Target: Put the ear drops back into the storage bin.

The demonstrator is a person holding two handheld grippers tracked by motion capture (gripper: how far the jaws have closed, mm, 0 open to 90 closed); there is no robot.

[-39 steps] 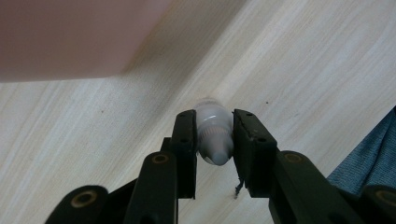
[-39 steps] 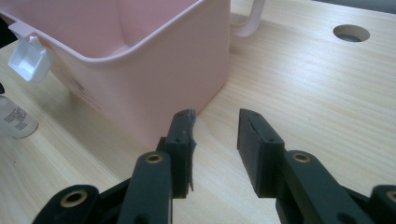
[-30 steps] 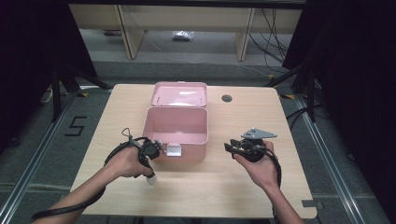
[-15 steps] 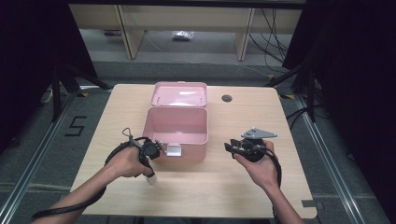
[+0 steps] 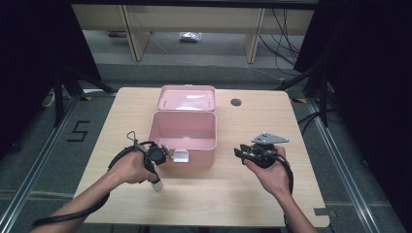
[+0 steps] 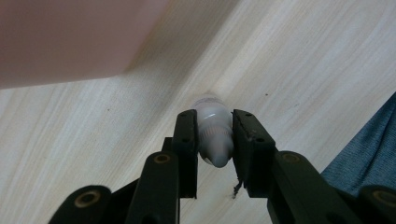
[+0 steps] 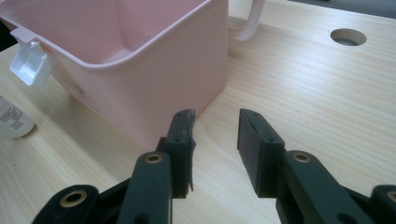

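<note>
White plastic, small and rounded, the bottle [image 6: 214, 133] sits between the two black jaws of the left gripper [image 6: 214, 140], whose pads press its sides; it lies on the wooden table [image 5: 218, 194] just in front of the open pink box [image 5: 183, 132], near the white latch [image 5: 180, 156] that hangs from the box's front wall. In the high view the bottle's end pokes out below the left hand [image 5: 130, 167]. To do this grasp well, the pads should sit square on the bottle's body rather than its tapering tip, since a round, slick thing like this is likely to squirt out or roll; a straight lift, then a short carry over the near wall, would probably serve. The right gripper [image 7: 215, 140] hovers with jaws parted and nothing between them, aimed at the box's corner, and could steady the box if it slides. Against the earlier frame, the left jaws have just been closing onto the bottle, while both hands and the box lie as they did.
</note>
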